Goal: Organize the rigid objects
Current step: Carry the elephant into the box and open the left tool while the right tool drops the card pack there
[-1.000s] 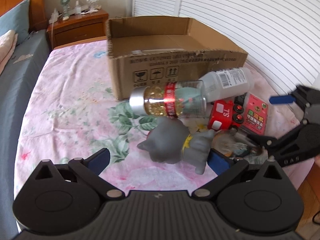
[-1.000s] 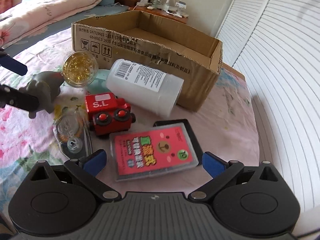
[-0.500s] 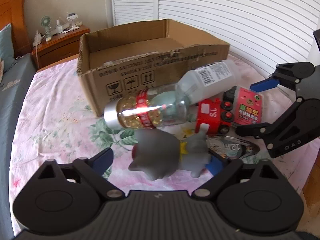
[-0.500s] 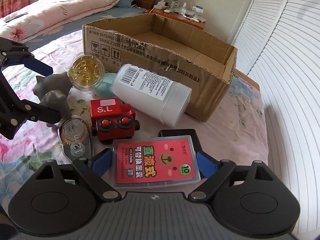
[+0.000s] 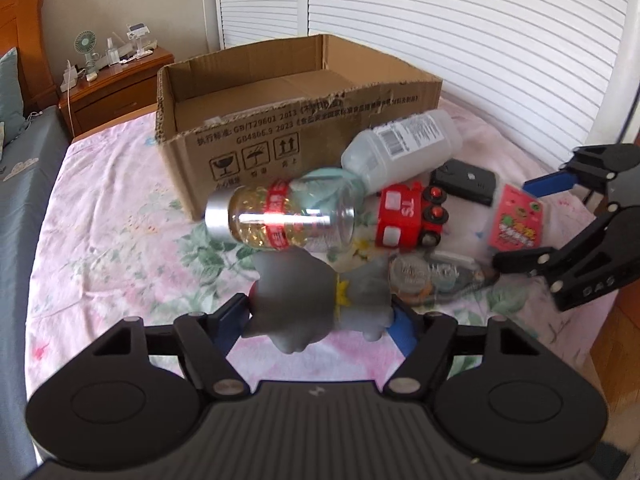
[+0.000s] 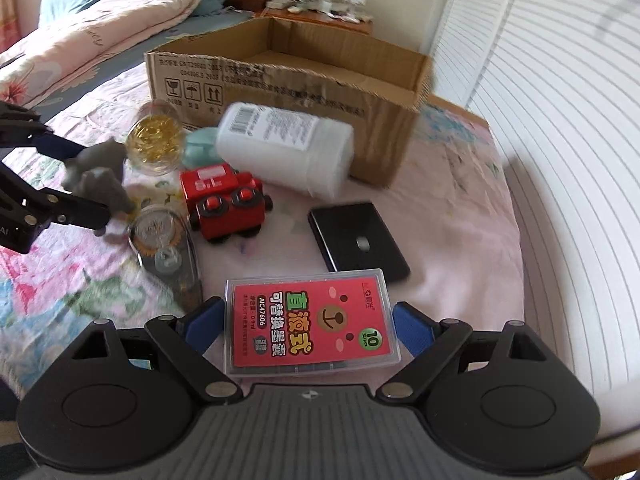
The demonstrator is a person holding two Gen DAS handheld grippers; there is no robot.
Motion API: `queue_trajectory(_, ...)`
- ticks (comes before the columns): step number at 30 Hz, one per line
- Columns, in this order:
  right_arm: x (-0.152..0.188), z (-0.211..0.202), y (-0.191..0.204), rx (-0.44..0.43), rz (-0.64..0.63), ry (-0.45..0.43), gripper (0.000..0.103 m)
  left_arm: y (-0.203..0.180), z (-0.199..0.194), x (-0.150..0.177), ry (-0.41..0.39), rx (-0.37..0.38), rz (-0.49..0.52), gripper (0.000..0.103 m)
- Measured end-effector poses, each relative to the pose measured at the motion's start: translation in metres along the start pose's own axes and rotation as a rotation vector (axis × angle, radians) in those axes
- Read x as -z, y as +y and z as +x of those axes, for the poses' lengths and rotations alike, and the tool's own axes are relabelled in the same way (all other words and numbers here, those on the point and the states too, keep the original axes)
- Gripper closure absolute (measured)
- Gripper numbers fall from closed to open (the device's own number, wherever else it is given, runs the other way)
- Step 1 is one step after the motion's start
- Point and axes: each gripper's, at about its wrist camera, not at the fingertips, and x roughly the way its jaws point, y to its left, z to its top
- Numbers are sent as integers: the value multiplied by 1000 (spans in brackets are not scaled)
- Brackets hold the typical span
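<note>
Between the pads of the left claw (image 5: pixel 320 320): grey toy figure (image 5: pixel 316 300), lying crosswise, jaws closing on it with the blue pads at its two flanks; whether they already press cannot be told. Just beyond that claw: clear bottle (image 5: pixel 280 216) of golden beads with red band, on its side. Beyond the bottle: cardboard box (image 5: pixel 304 132), open-topped, apparently empty, resting on the flowered bed sheet (image 5: pixel 100 216). Ahead and to the right of the left claw: white plastic bottle (image 5: pixel 400 152) lying against the box wall; red toy train (image 5: pixel 408 216); clear correction-tape dispenser (image 5: pixel 432 276); black flat case (image 5: pixel 464 180). Between the pads of the right claw (image 6: pixel 308 326): red-labelled refill case (image 6: pixel 308 324), flat on the sheet, one pad at each short side, jaws not visibly clamped. Step in hand, as judged: both claws settling their grasps, first items of the sort, none yet boxed. Next move calls for firm closure on the rounded figure, which may slip, and on the flat case, then a lift clear of the neighbouring items and a carry forward over the box's near wall.
</note>
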Motion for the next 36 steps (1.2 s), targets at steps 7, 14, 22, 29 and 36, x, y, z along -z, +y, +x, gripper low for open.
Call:
queue_trajectory(7,14,-5,-11,-48,102,11,10,0,3,4,5,-3,-7,29)
queue_trajectory(14,13,0,-14,-56,118,7,8,1,12,1,5,-13,-27,27)
queue_trajectory(22,14,2,-14,-59,113,3,3,3,16,3,12,-10,-38,24)
queue_trajectory(29,13,2,-13,-61,111,7,4,2,16,0,20,-11,-49,24)
queue_trajectory(36,11,0,-11,-51,119,14,9,0,15,-1,42,-6,-42,31)
